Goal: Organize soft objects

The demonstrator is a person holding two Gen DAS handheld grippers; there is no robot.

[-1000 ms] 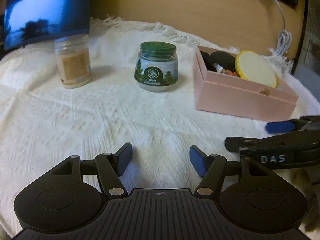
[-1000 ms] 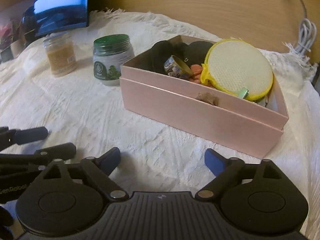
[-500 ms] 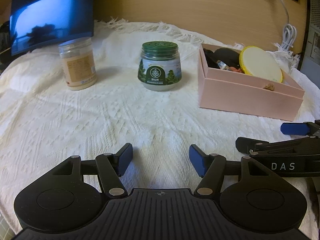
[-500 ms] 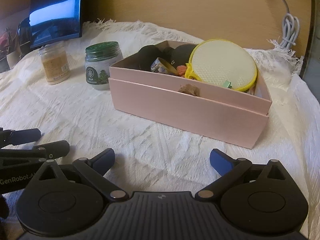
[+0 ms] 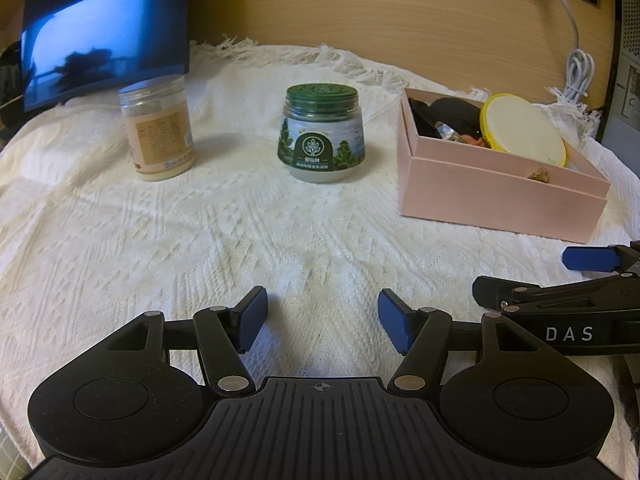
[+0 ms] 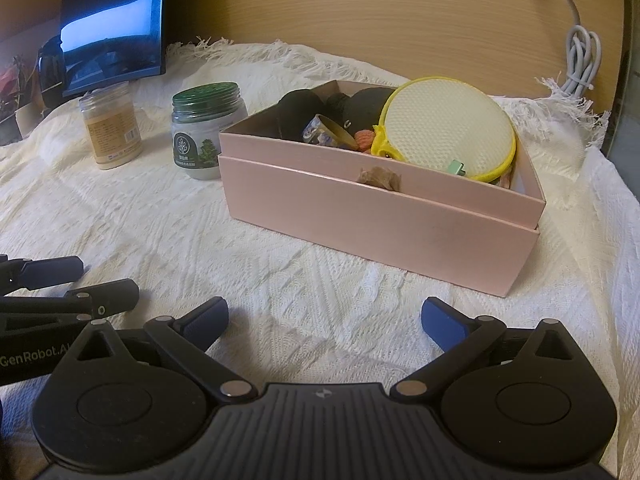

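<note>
Both grippers are wide open and empty: the left gripper [image 5: 322,320] and right gripper [image 6: 324,322] have backed away from the pink box [image 6: 376,216] over the last second, so it sits further off at about 1 o'clock. Looks like the stowing is basically done. Soft stuff is inside: a yellow-rimmed round pad [image 6: 448,128], dark fabric pieces [image 6: 300,114], something orange [image 6: 365,138]. Two jars sit on the white cloth [image 5: 200,248] at 11 o'clock.

Home desk: fringed white cloth [image 5: 240,240], monitor [image 5: 104,48], jars [image 5: 320,132].
</note>
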